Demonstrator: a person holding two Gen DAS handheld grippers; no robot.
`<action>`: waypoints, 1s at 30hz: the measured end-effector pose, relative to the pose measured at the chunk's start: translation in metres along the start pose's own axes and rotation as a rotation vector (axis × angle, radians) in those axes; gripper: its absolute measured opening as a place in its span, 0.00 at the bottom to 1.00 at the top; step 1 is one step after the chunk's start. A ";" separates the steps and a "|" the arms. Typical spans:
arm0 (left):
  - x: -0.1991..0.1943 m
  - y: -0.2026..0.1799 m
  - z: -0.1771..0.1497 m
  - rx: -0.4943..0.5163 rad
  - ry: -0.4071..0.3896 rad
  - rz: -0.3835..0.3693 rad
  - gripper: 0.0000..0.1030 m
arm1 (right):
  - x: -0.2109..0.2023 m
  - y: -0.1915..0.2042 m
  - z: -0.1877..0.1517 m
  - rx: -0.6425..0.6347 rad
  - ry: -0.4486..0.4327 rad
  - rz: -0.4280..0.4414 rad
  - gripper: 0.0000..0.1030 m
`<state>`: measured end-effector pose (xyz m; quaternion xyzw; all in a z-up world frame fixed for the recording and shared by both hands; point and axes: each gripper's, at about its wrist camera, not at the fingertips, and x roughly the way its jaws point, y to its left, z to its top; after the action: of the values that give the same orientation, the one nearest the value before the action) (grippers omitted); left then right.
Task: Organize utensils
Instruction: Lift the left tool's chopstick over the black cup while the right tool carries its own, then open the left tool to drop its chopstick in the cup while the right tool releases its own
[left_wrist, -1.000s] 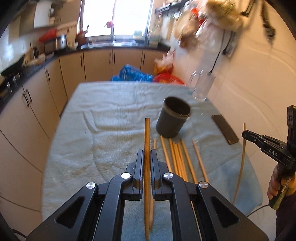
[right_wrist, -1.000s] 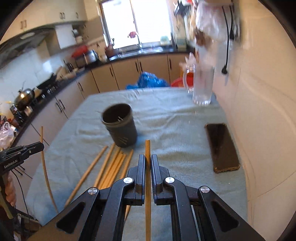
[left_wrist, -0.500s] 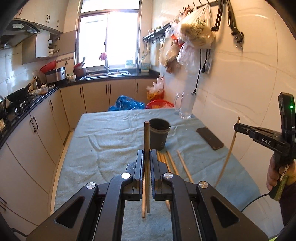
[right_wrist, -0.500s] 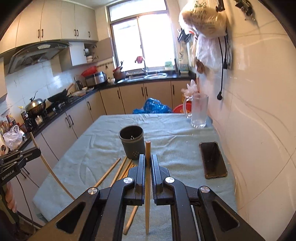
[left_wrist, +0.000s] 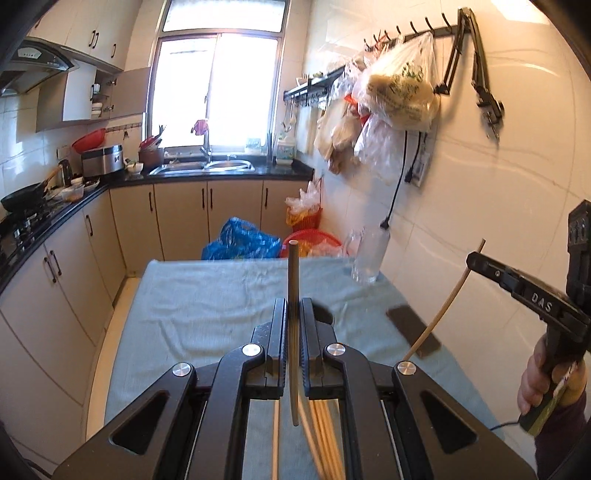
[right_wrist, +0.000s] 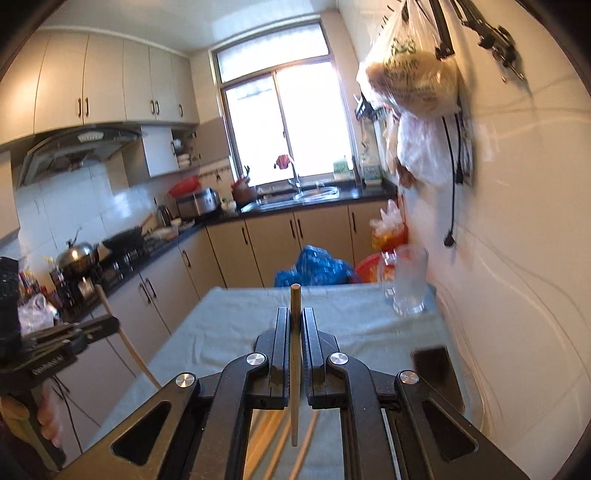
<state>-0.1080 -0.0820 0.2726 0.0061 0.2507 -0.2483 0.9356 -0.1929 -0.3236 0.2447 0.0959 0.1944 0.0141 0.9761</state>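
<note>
My left gripper (left_wrist: 293, 306) is shut on a wooden chopstick (left_wrist: 293, 273) that stands upright between its jaws, raised above the towel-covered table (left_wrist: 207, 295). My right gripper (right_wrist: 294, 314) is shut on another upright chopstick (right_wrist: 295, 295). Each gripper shows in the other's view: the right gripper (left_wrist: 476, 260) with its chopstick (left_wrist: 439, 317) slanting down, the left gripper (right_wrist: 107, 325) with its chopstick (right_wrist: 125, 343). Several loose chopsticks (left_wrist: 321, 435) lie on the towel below the jaws. The dark cup (left_wrist: 323, 314) is almost hidden behind my left fingers.
A black phone (left_wrist: 413, 328) lies near the table's right edge by the wall. A glass mug (right_wrist: 406, 284) stands at the far right corner. Kitchen cabinets (left_wrist: 74, 277) run along the left. Bags (left_wrist: 399, 96) hang on the wall. A hand (left_wrist: 535, 384) holds the right gripper's grip.
Both grippers have risen with their chopsticks and tilted up. The cup and the loose chopsticks have dropped low in the views, the cup going behind the fingers.
</note>
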 end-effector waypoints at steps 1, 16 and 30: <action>0.003 0.000 0.008 -0.003 -0.008 -0.002 0.06 | 0.005 0.001 0.010 0.008 -0.014 0.009 0.06; 0.138 -0.006 0.076 -0.059 0.008 0.000 0.06 | 0.108 -0.014 0.053 0.131 -0.069 0.000 0.06; 0.189 0.014 0.042 -0.109 0.147 0.022 0.20 | 0.186 -0.050 0.014 0.221 0.139 -0.013 0.10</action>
<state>0.0599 -0.1627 0.2185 -0.0238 0.3316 -0.2227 0.9165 -0.0160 -0.3634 0.1771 0.2005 0.2626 -0.0070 0.9438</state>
